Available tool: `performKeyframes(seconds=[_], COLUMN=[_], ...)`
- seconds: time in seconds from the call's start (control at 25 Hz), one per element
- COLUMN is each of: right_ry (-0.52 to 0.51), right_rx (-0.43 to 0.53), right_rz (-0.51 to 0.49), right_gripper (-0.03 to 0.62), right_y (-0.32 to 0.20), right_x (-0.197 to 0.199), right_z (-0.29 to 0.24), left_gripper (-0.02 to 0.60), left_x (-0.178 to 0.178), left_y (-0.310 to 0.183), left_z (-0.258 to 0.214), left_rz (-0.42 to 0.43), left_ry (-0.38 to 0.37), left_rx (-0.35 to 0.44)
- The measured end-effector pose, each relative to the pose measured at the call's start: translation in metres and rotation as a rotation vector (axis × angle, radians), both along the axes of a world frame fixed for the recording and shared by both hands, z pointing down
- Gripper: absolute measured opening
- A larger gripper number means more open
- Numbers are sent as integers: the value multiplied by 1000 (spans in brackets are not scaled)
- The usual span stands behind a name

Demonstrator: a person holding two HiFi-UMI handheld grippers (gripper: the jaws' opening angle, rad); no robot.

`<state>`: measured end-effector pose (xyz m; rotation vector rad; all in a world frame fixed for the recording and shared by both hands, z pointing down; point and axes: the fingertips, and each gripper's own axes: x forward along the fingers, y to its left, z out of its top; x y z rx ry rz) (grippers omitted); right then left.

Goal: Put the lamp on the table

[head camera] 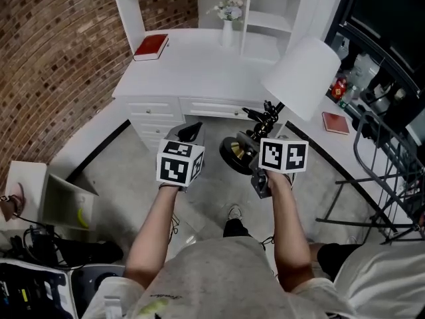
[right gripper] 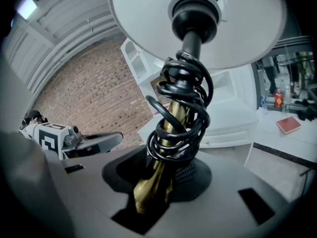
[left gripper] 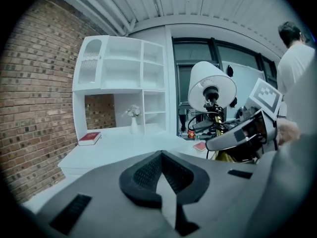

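The lamp has a white shade [head camera: 302,75], a brass stem [right gripper: 171,128] wound with black cord [right gripper: 183,108], and a round dark base [head camera: 236,153]. It hangs tilted in the air over the floor, in front of the white desk [head camera: 192,68]. My right gripper [right gripper: 161,180] is shut on the lower brass stem, below the cord coil; it also shows in the head view [head camera: 257,157]. My left gripper [head camera: 188,135] floats to the left of the lamp, apart from it, with its jaws [left gripper: 161,175] shut on nothing. From the left gripper view the shade [left gripper: 212,86] shows at the right.
A red book [head camera: 151,46] and a vase of flowers [head camera: 228,20] rest on the desk under white shelves [head camera: 269,12]. A brick wall [head camera: 46,58] runs along the left. A second red book [head camera: 335,123] and a wire rack [head camera: 392,171] stand at the right. A person [left gripper: 297,68] stands nearby.
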<state>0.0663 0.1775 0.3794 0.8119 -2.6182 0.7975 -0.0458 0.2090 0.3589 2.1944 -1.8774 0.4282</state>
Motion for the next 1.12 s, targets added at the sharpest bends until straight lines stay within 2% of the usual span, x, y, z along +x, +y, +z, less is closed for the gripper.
performKeyframes(seconds=[0.68,1.12], right_ry=[34,34], right_rx=[7,2], right_rz=[-53,-49], right_gripper=[135,135], right_y=[-166,-237], right_x=[20,42], right_z=[-8,2], left_gripper=[-5,-5], left_x=[24,27], left_y=[-171,-234], left_z=[-14,-6], left_rz=[-37,-96], left_ry=[-30,0], left_rx=[-8,-17])
